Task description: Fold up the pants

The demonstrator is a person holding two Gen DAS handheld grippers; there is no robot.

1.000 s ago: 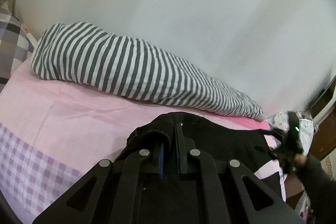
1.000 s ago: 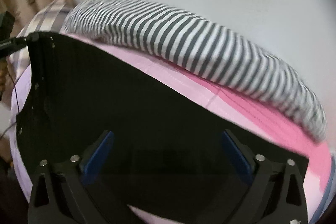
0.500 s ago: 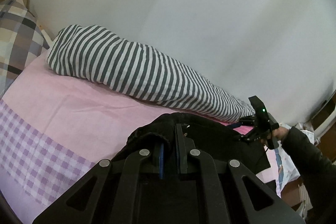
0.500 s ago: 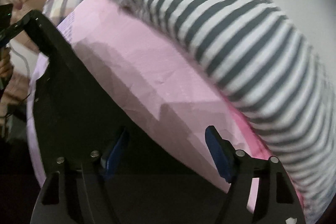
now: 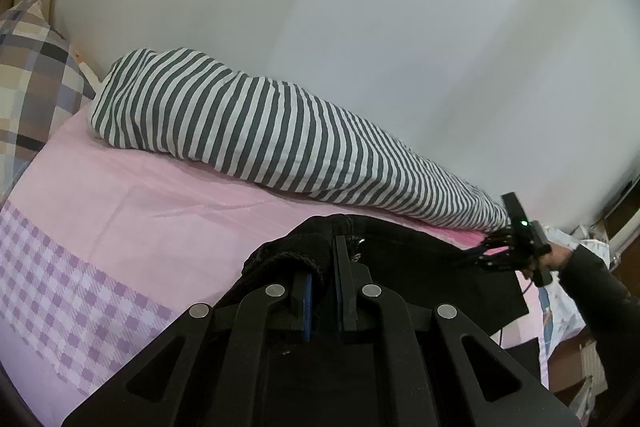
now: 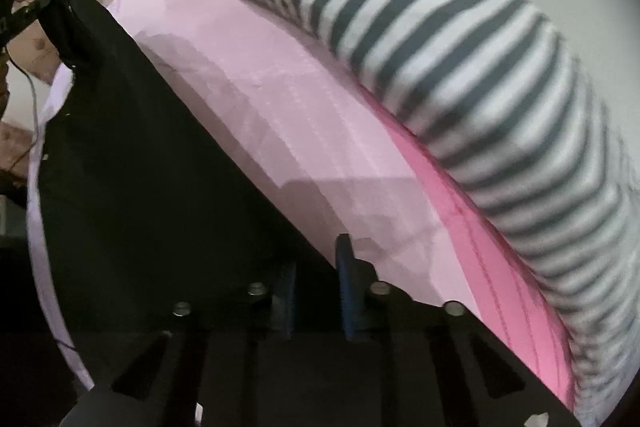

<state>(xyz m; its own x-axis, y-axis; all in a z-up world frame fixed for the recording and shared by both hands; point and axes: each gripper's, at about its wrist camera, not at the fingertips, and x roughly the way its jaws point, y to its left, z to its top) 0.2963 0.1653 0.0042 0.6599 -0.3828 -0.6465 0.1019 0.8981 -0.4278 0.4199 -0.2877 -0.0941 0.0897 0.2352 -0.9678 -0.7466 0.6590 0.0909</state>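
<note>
Black pants (image 5: 420, 259) lie stretched across the pink bed sheet (image 5: 140, 207). My left gripper (image 5: 323, 259) is shut on a bunched corner of the pants, close to the camera. At the pants' far end, my right gripper (image 5: 486, 251) is held by a hand in a dark sleeve (image 5: 592, 283). In the right wrist view the pants (image 6: 160, 147) fill the lower left. The right gripper (image 6: 316, 267) points steeply down, its jaws closing, with its blue pads nearly together on the pants' edge. The left gripper (image 6: 40, 5) holds the far corner at the top left.
A long grey-and-white striped bolster (image 5: 260, 131) lies along the white wall behind the pants, also seen in the right wrist view (image 6: 480, 47). A plaid pillow (image 5: 28, 87) sits at the left end of the bed. Clutter shows past the bed's right edge.
The right gripper's wide-open jaws came together on the pants' edge as it dropped toward the sheet. The left gripper kept its grip and hardly moved.
</note>
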